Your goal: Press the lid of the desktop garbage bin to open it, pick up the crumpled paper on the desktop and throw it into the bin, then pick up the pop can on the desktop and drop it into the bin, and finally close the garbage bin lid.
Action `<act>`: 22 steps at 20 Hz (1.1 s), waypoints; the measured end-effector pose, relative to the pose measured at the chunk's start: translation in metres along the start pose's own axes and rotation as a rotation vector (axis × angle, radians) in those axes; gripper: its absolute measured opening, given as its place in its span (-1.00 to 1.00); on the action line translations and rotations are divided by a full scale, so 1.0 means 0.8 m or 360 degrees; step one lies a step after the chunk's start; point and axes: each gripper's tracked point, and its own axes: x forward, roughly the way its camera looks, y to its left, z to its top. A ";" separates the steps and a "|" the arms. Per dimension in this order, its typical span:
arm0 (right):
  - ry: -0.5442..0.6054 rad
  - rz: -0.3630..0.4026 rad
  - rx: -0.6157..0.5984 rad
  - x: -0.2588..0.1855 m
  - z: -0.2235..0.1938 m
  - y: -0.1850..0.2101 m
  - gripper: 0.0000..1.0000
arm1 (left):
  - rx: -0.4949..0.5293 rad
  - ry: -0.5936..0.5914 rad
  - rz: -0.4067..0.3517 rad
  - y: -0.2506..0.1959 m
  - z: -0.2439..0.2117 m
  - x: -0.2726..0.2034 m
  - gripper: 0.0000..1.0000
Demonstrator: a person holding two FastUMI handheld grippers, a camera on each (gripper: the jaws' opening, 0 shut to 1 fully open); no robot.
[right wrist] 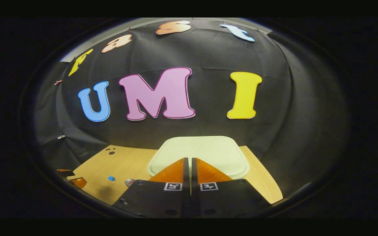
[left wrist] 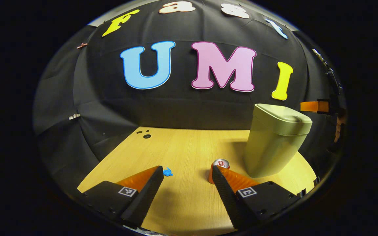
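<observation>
The pale green bin (left wrist: 274, 144) stands on the right of the wooden table, its lid (right wrist: 202, 149) down. My right gripper (right wrist: 189, 159) is shut with nothing between its fingers, tips over the lid's near edge; whether they touch it I cannot tell. From the left gripper view, the right gripper (left wrist: 313, 106) hangs beside the bin's top. My left gripper (left wrist: 186, 170) is open low over the table. The small blue crumpled paper (left wrist: 167, 171) lies by its left fingertip. The pop can (left wrist: 220, 163) stands upright behind its right fingertip, partly hidden. Paper (right wrist: 111, 178) and can (right wrist: 130, 182) also lie left of the bin.
The wooden table (left wrist: 182, 147) has small dark holes (left wrist: 146, 135) near its far left corner. Black cloth walls close it in at the back and both sides. A hand (left wrist: 339, 127) holds the right gripper at the far right. The left gripper (right wrist: 74, 180) is at the table's left edge.
</observation>
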 end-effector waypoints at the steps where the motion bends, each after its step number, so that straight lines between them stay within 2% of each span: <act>1: 0.0019 -0.0004 -0.0007 0.007 -0.006 -0.005 -0.90 | -0.0003 0.0006 0.0017 -0.002 -0.001 0.002 0.92; 2: 0.0037 0.0002 -0.0006 0.010 -0.009 -0.008 -0.99 | -0.0006 0.0010 0.0035 -0.004 0.000 0.004 0.92; 3: 0.0050 0.0009 0.0002 0.015 -0.013 -0.010 -0.90 | -0.0010 0.0015 0.0054 -0.007 -0.001 0.006 0.92; 4: 0.0087 0.0019 0.0000 0.017 -0.021 -0.013 -0.90 | -0.0019 0.0021 0.0087 -0.010 0.001 0.009 0.92; 5: 0.0063 0.0032 0.0007 0.016 -0.017 -0.013 -0.99 | -0.0030 0.0022 0.0111 -0.013 0.003 0.011 0.92; 6: 0.0079 0.0049 0.0005 0.017 -0.021 -0.012 -0.99 | -0.0050 0.0010 0.0144 -0.018 0.007 0.016 0.92; 7: 0.0075 0.0064 -0.0025 0.017 -0.020 -0.010 -0.90 | -0.0065 -0.0004 0.0170 -0.021 0.013 0.019 0.92; 9: 0.0079 0.0069 -0.0045 0.016 -0.021 -0.008 -0.90 | -0.0075 -0.0016 0.0184 -0.026 0.018 0.022 0.92; 16: 0.0097 0.0051 -0.0079 0.018 -0.027 -0.008 -0.89 | -0.0036 0.0010 0.0141 -0.025 0.009 0.020 0.92; 17: 0.0081 0.0038 -0.0121 0.018 -0.027 -0.009 -0.99 | -0.0044 0.0018 0.0131 -0.025 0.008 0.025 0.91; 19: 0.0069 0.0008 -0.0169 0.016 -0.023 -0.010 -0.99 | -0.0054 0.0001 0.0099 -0.024 0.014 0.029 0.91; 21: 0.0014 -0.0033 -0.0061 0.018 -0.012 -0.012 -0.81 | -0.0017 -0.0028 0.0034 -0.018 0.022 0.033 0.92; 22: 0.0015 -0.0042 -0.0032 0.017 -0.011 -0.011 -0.81 | -0.0003 -0.0033 0.0011 -0.014 0.022 0.034 0.92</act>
